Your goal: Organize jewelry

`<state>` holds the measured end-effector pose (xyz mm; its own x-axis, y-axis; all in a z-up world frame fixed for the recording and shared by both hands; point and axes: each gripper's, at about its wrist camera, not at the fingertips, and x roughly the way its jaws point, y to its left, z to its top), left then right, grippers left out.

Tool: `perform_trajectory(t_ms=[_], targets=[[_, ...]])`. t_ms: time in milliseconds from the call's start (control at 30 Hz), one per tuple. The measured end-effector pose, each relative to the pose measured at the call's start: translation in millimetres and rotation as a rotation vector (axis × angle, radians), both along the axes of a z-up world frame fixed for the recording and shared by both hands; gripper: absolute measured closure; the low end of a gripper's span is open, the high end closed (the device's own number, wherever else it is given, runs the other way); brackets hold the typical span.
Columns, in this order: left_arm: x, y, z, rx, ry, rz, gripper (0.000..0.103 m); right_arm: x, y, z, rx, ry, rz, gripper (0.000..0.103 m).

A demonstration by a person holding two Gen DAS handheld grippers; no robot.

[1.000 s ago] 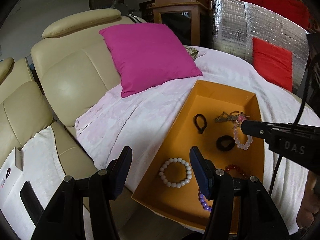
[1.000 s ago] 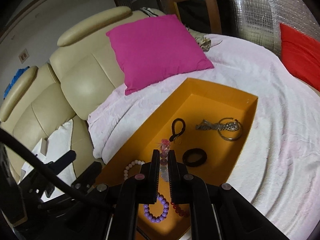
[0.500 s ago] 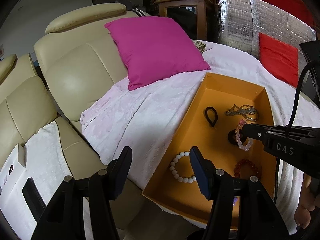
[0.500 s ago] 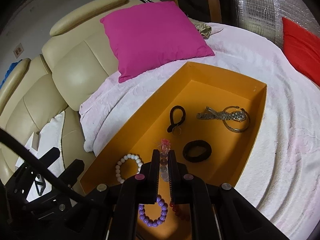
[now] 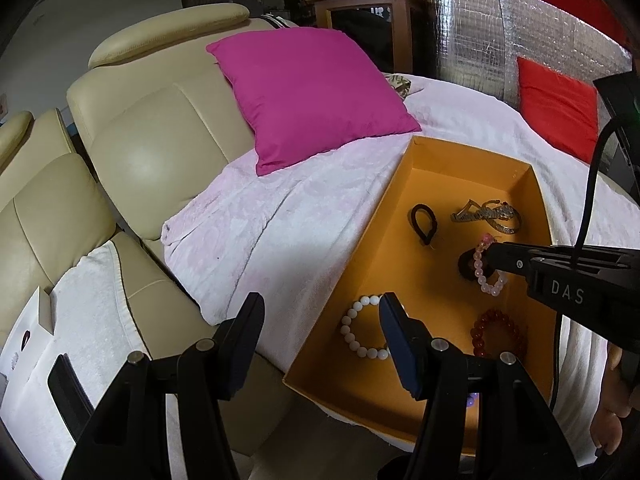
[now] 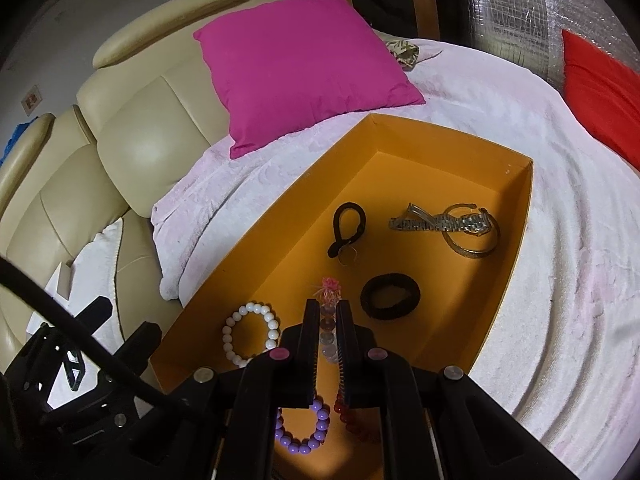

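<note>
A pink bead bracelet (image 6: 328, 322) hung clamped between the narrow jaws of the right gripper (image 6: 325, 312), above the near middle of the orange tray (image 6: 280, 240). A black hair tie (image 6: 390, 295) lay just right of it, a white bracelet (image 6: 250, 334) left. The left gripper (image 5: 320, 320) stood wide and empty over the tray's near-left edge.

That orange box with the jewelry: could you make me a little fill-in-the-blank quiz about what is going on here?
1. The right gripper is shut on a bracelet of pale ____ beads.
2. The left gripper is ____ and holds nothing.
3. The white bead bracelet lies inside the ____ box.
4. The big cushion leaning on the sofa is ____.

Missing words: pink; open; orange; magenta
</note>
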<state>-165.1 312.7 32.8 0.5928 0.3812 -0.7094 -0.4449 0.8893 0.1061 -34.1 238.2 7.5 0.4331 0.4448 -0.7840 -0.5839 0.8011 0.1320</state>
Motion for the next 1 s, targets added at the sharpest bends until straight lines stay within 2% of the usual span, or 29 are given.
perform_trajectory(t_ms=[333,500,867,1000], targets=[[3,-10,3,0.022,0.010,-0.006,0.042,0,-15,10,0.060,0.009,-0.012,0.093],[3,-22,11,0.043,0.009,-0.013,0.041,-5,-27,20,0.081,-0.015,-0.015,0.093],[4,-63,48,0.064,-0.033,-0.055,0.029,-21,-78,51,0.086,-0.084,-0.047,0.093],[3,-77,64,0.044,-0.060,-0.061,0.024,-29,-104,68,0.088,-0.124,-0.065,0.089]])
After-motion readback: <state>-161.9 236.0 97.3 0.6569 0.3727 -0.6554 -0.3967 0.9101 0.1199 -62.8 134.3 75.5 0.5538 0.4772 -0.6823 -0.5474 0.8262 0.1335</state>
